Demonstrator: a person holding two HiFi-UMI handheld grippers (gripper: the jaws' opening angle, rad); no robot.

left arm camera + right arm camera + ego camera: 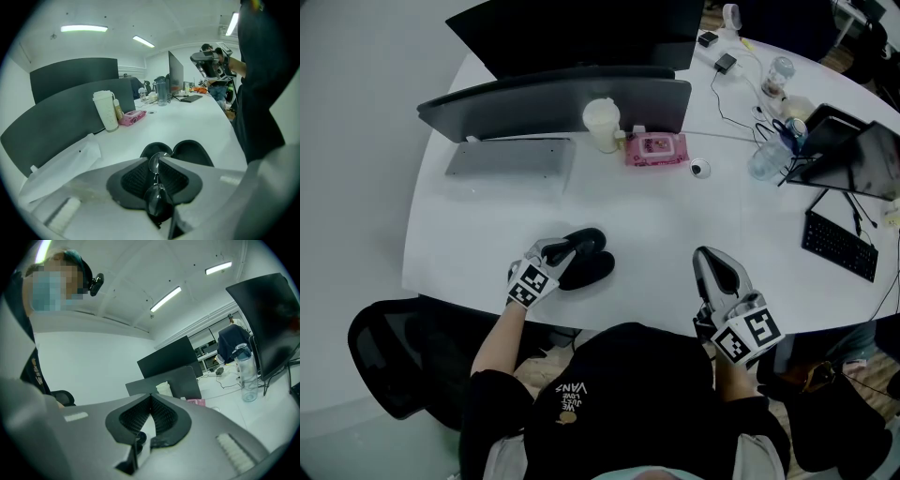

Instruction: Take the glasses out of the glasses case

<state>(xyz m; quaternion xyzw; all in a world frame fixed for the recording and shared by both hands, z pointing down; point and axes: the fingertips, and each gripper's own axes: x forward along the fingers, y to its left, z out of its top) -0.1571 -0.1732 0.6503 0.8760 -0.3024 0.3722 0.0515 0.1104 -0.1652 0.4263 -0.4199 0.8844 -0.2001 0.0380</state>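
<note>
The black glasses case (589, 262) lies open on the white table (656, 216), its two halves side by side. My left gripper (564, 249) sits at the case's near left side. In the left gripper view this gripper (157, 158) is shut on the glasses (156, 197), whose dark lenses stand edge-on between the pads, with the open case (183, 151) just beyond the tips. My right gripper (706, 253) rests over the table's front edge to the right, apart from the case. In its own view the right gripper (150, 396) is shut, with nothing held.
A white cup (602, 124) and a pink packet (656, 148) stand at the back in front of a dark screen (553, 103). A silver keyboard (511, 161) lies back left. A water bottle (767, 157), laptop (853, 159) and black keyboard (839, 246) crowd the right.
</note>
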